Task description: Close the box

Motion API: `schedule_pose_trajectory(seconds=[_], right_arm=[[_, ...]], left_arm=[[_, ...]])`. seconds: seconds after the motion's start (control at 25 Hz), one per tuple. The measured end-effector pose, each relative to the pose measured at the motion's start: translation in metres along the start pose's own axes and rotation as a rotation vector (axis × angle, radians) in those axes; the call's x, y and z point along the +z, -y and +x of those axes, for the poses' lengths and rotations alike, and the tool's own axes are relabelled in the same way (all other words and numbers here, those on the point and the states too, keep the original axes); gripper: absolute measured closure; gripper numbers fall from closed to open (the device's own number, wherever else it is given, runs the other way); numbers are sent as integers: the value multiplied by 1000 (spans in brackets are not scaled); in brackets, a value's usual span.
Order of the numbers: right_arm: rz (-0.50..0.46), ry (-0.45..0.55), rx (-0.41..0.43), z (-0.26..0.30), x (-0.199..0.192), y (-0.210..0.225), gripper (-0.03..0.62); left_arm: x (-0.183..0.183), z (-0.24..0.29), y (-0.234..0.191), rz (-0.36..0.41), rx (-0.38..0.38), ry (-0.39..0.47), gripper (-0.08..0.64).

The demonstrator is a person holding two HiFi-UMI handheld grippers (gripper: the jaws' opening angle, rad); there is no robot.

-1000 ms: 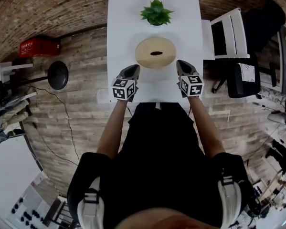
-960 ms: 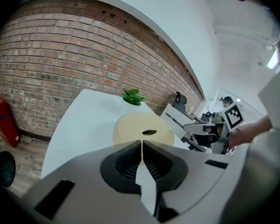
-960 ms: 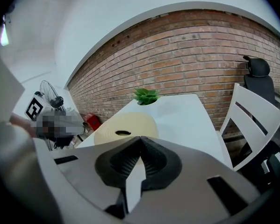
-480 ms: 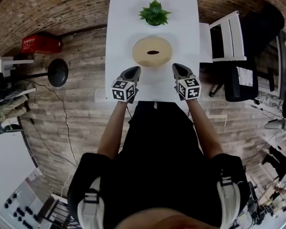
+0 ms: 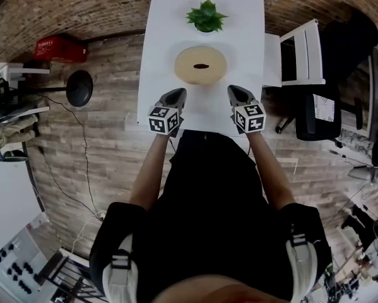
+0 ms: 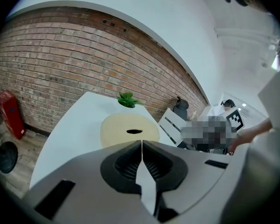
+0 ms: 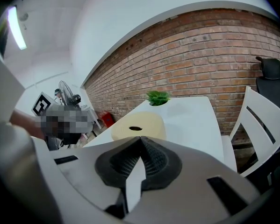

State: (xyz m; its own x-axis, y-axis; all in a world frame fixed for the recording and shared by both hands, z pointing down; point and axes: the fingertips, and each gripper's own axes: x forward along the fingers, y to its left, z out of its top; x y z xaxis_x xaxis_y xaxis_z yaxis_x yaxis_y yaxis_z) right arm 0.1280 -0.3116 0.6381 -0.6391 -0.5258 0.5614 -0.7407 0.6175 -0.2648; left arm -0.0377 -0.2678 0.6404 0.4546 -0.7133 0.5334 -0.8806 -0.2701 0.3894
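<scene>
A round, pale yellow box [image 5: 201, 65] with a dark oval slot in its lid sits in the middle of the white table [image 5: 157, 55]; it also shows in the left gripper view, box [image 6: 129, 129], and the right gripper view, box [image 7: 138, 126]. My left gripper [image 5: 176, 93] hovers just short of the box on its near left, jaws pressed together with nothing between them. My right gripper [image 5: 235, 91] hovers at the box's near right, likewise shut and empty. Neither one touches the box.
A small green potted plant [image 5: 206, 16] stands beyond the box at the table's far end. A white chair [image 5: 300, 50] stands right of the table, with a black office chair [image 5: 324, 109] beyond it. A red crate [image 5: 59, 48] and black stool [image 5: 80, 88] stand left.
Both grippers have drawn back a little from the box toward the table's near edge. The box has not moved.
</scene>
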Motion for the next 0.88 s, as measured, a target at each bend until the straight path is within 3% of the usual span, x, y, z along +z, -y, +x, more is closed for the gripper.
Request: schedule_pose_trajectory(seconds=[0.88], right_arm=[[-22,30,62,-33,-19,1,594]], left_arm=[[-21,-36,38,-55,77,66,535]])
